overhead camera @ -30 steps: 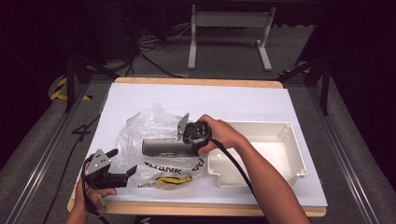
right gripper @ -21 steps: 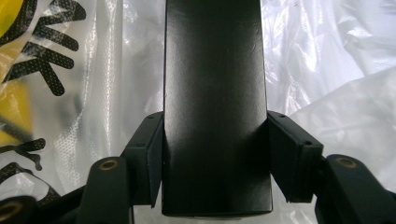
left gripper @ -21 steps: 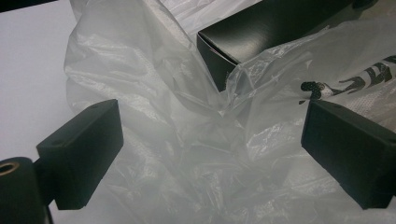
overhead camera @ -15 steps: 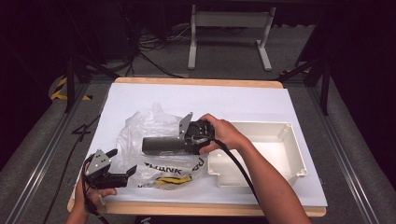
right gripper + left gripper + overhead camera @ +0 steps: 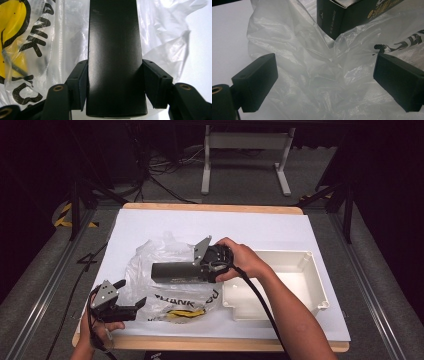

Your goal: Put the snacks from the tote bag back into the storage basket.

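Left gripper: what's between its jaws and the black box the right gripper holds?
Crumpled clear plastic bag lies between the open left gripper and the black box, seen in the left gripper view.

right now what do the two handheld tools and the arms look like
Both tools are black with blocky rectangular pads. The left tool and right tool each carry a grey three-cornered plate on top and trail a black cable. The forearms are bare, no sleeves showing.

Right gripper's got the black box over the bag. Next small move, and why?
Probably carry the black box sideways to the white tray. The right gripper is clamped on it, it looks clear of the plastic bag, and the tray sits beside it.
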Demonstrator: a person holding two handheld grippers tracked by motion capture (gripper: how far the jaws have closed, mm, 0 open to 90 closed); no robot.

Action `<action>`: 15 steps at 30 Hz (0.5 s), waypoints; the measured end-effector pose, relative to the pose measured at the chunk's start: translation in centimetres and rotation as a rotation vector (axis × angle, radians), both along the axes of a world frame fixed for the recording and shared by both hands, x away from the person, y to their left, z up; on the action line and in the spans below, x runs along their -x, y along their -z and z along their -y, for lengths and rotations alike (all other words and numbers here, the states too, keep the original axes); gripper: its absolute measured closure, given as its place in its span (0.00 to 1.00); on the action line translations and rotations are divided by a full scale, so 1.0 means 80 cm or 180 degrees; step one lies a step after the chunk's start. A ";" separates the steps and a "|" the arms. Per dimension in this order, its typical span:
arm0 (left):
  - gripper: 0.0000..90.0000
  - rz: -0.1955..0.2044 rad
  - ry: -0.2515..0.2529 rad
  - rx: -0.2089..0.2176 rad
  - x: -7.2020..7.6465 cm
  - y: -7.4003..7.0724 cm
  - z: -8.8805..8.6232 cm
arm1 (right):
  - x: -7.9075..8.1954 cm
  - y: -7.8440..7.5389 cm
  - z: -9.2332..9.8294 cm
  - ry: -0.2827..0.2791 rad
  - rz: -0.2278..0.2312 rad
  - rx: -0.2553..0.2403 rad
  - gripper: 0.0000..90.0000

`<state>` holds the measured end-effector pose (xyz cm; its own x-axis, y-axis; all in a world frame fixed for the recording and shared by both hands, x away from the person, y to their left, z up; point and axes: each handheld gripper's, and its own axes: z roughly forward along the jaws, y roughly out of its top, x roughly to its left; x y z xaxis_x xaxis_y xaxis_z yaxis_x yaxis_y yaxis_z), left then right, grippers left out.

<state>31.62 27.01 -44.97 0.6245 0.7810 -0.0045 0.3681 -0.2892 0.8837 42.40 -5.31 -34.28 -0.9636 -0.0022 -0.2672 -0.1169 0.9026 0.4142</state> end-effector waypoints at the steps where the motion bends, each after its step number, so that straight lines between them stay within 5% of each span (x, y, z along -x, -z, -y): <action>1: 0.07 0.0000 0.0000 0.0000 0.000 0.000 0.000 | 0.000 0.000 0.000 0.0000 0.0000 0.0000 0.48; 9: 0.07 -0.0007 0.0000 0.0015 0.000 0.000 0.000 | 0.003 -0.016 0.003 -0.0004 0.0029 -0.0043 0.48; 15: 0.07 0.0001 -0.0020 0.0025 0.000 -0.001 -0.001 | 0.009 -0.031 0.011 0.0014 0.0142 -0.0243 0.48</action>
<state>31.60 27.08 -44.92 0.6196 0.7848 -0.0106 0.3697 -0.2799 0.8860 41.64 -6.17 -31.79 -0.9507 0.0241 -0.3091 -0.1328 0.8692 0.4763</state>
